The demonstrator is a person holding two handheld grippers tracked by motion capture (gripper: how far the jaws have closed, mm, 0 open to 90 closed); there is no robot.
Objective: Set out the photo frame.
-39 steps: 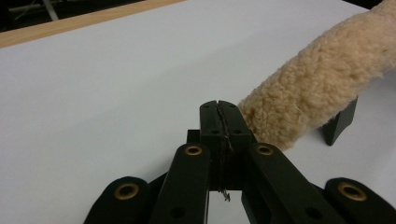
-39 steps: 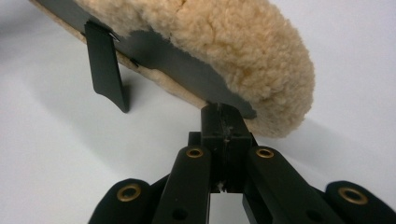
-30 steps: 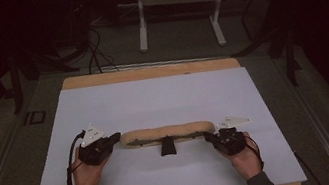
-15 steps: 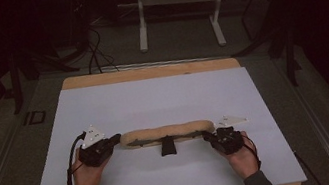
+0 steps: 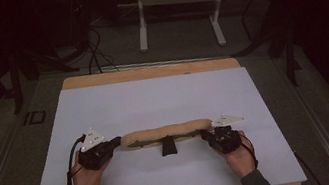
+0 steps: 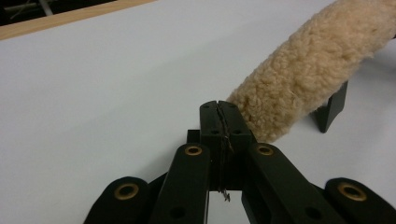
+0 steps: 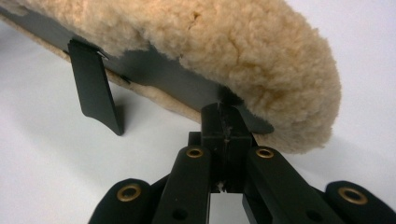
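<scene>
High view takes in a big white table [image 5: 153,99] with a bare wooden strip along its far edge, dark floor and a pale metal stand beyond it. Near the front edge lies a long tan fleece pad [image 5: 167,133], stretched left to right across the middle, with a small black tab [image 5: 167,147] sticking out from under its near side. A person's two hands come in from the bottom, one at each end of the pad. The left gripper [image 5: 116,142] meets the pad's left end and the right gripper [image 5: 206,135] meets its right end.

Left gripper view shows its jaws pressed fully together, tips just beside the fleece end [image 6: 299,88]; whether a sliver of edge is pinched there I cannot tell, so it reads as clenched beside the pad. Right gripper view shows the jaws clamped on the dark strap [image 7: 187,86] that runs along the underside of the fleece [image 7: 224,51], right at the rounded end, so this gripper is grasping the pad.

As a judgement, the work looks early: both ends are taken up, the pad lies straight, and lifting, moving or folding it is not yet done.

Much is hard to read. The room past the table is nearly black, the left tips' contact is hidden by pile, the pad's underside shows just in part, and the tab's purpose is unclear.
</scene>
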